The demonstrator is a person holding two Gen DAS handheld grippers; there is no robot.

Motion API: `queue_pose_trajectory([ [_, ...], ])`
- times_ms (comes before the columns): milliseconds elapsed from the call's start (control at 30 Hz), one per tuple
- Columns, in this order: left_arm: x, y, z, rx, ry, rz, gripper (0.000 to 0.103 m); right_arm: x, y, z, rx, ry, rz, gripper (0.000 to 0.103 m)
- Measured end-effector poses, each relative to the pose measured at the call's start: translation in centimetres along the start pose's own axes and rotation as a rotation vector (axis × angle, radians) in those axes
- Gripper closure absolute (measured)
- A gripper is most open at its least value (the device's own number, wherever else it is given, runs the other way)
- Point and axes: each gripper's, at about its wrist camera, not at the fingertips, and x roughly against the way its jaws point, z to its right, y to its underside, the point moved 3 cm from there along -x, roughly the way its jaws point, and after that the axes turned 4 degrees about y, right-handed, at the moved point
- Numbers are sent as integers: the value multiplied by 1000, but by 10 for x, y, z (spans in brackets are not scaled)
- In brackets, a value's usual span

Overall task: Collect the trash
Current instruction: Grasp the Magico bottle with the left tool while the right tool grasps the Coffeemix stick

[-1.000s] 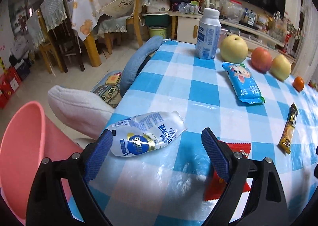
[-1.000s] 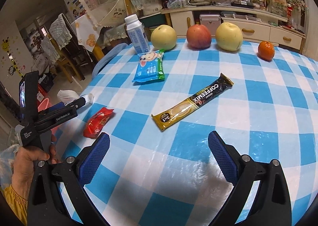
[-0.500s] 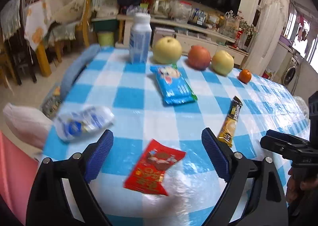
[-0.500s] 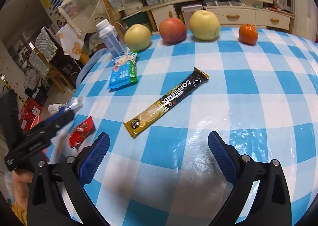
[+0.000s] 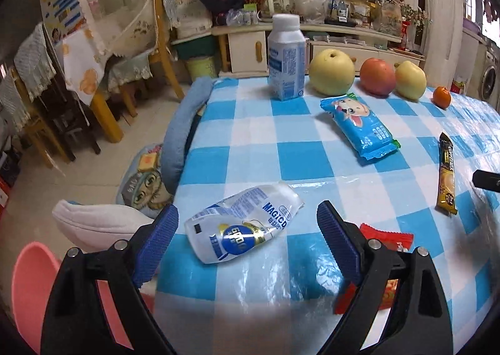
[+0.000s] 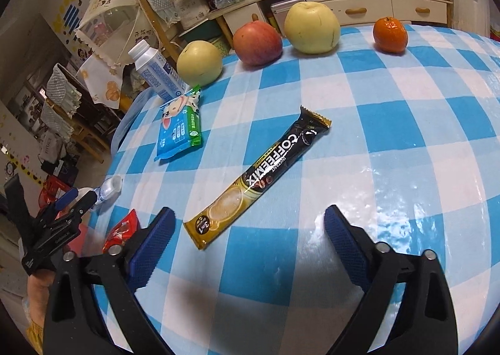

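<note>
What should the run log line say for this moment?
left gripper: open, over crushed white pouch | right gripper: open, jaws just closing, near coffee stick

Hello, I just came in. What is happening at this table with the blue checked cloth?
A person holds a gripper in each hand over the table to collect trash. The left gripper is open, aimed at the crumpled white plastic pouch, not yet gripping it. The right gripper has just been closing a little, with nothing between its jaws; the black-and-gold coffee stick wrapper lies just ahead. A red wrapper waits nearby.
</note>
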Motion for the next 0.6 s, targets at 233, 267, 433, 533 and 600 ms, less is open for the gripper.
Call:
queue_pose_trajectory([
  [233, -20, 3, 15, -2, 98, -60, 12, -16, -14, 5, 1, 13, 1, 22],
  [267, -20, 4, 20, -17, 107, -67, 12, -19, -16, 6, 7, 19, 2, 25],
  [433, -22, 10, 48, -31, 231, -131, 12, -29, -25, -1, 57, 27, 5, 29],
  [533, -17, 12, 73, -94, 290, -132, 12, -35, -28, -11, 137, 63, 3, 30],
  [600, -9, 9, 82, -107, 314, -107, 12, -40, -28, -18, 197, 88, 0, 35],
])
